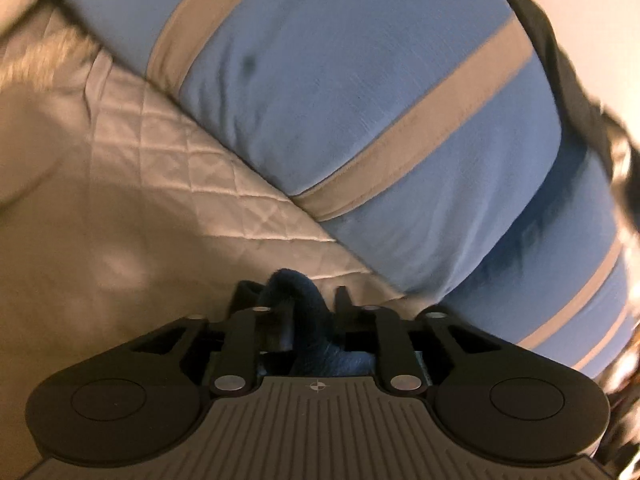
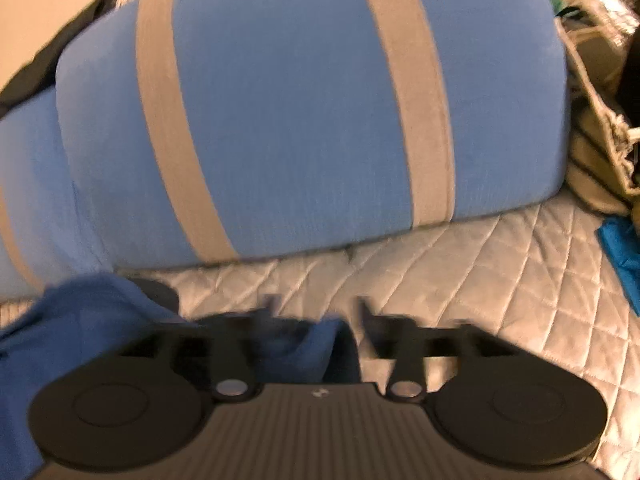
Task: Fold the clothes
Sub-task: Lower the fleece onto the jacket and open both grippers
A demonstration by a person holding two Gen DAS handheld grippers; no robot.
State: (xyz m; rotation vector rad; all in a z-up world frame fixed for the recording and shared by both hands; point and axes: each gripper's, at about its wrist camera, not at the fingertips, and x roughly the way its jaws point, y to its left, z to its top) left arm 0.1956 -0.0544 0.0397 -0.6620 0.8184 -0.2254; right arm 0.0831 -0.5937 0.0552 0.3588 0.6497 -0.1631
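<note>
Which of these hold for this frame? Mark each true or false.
1. The large pillow is blue with tan stripes. True.
2. It lies on a bare wooden floor. False: it rests on a quilted cover.
3. Dark blue cloth sits between the left gripper fingers. True.
4. The right gripper is shut tight. False: its jaws stand apart.
5. The blue garment is red. False: it is blue.

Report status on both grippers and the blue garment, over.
Left gripper part open, dark blue garment bunched between its fingers. Right gripper wide open, garment lying under it on the quilted cover. Striped blue pillow close ahead.
</note>
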